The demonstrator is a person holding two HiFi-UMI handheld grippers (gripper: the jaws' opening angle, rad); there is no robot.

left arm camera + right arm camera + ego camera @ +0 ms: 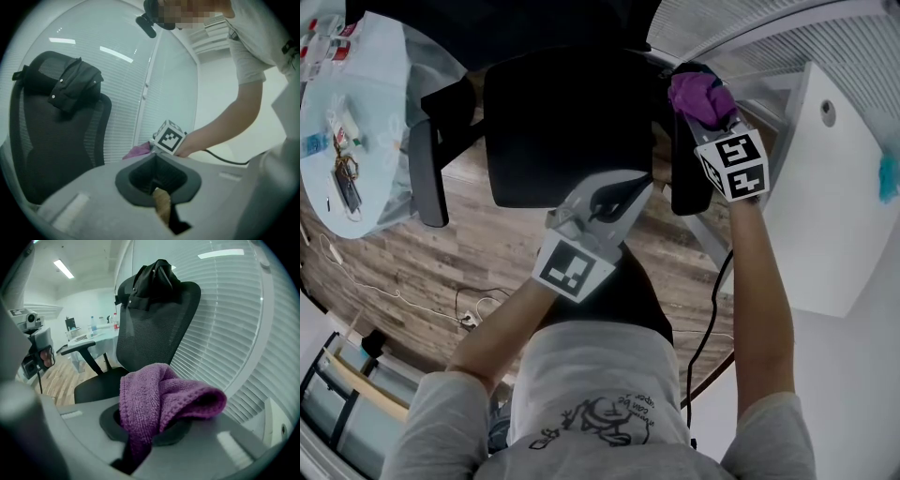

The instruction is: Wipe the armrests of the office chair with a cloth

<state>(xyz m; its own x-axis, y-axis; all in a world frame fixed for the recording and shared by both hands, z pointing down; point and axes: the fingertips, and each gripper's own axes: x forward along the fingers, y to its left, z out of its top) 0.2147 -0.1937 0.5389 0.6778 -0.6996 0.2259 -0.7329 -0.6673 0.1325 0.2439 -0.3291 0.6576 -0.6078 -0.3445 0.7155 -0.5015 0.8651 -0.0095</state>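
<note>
Cloth (159, 401), purple and bunched, is clamped between the jaws of the right gripper (705, 105) and spills forward over them. Just below this gripper lies the chair's right armrest (686, 187); the right forearm reaches out nearly straight. The left gripper (619, 192), jaws together and empty, hovers over the seat (562, 122), elbow bent.

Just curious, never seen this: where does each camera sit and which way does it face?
Head view: on the head, looking steeply down at the office chair; shows both arms, left gripper, right gripper.
Left gripper view: on that gripper, facing backrest and blinds; shows the right forearm.
Right gripper view: on that gripper, facing the backrest across its gripped purple cloth.
Shared: chair and cloth, all three.
</note>
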